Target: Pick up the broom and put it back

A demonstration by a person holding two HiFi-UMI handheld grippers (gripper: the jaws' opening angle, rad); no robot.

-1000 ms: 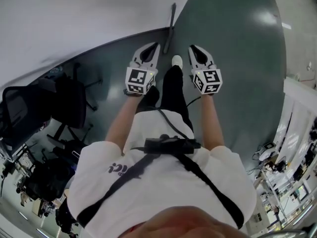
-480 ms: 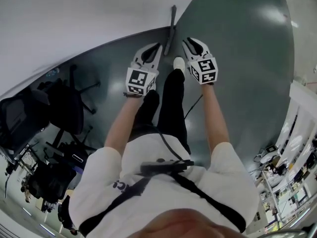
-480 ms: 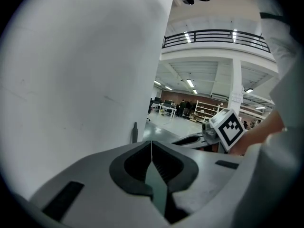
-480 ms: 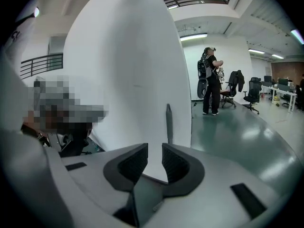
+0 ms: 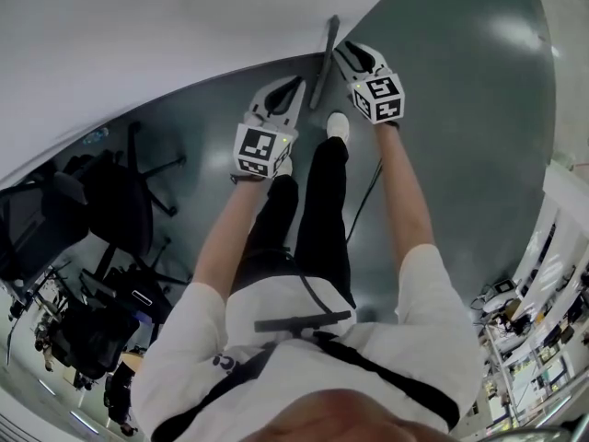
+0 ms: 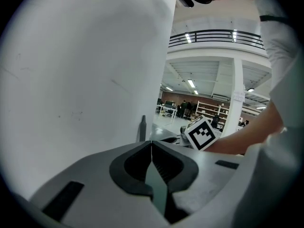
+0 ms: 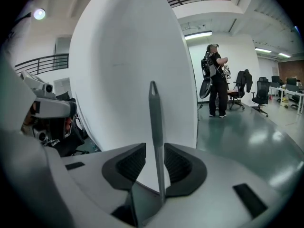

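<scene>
A thin grey broom handle (image 5: 324,61) leans upright against the curved white wall (image 5: 184,35). My right gripper (image 5: 340,51) is at the handle. In the right gripper view the handle (image 7: 154,122) stands between the opening jaws of the right gripper (image 7: 152,167), with a slit of wall showing on its left side. My left gripper (image 5: 295,85) is shut and empty, a little left of the handle and nearer to me. The left gripper view shows its pads meeting (image 6: 151,148), the handle's top (image 6: 142,128) beyond them, and the right gripper's marker cube (image 6: 203,133).
Dark office chairs (image 5: 120,191) stand on the green floor at my left. A black cable (image 5: 364,201) trails by my legs. Farther off, a person (image 7: 216,87) stands near more chairs (image 7: 260,95).
Both grippers have moved away from me toward the wall. The right one has gone from beside the broom handle to around it. My body has leaned forward.
</scene>
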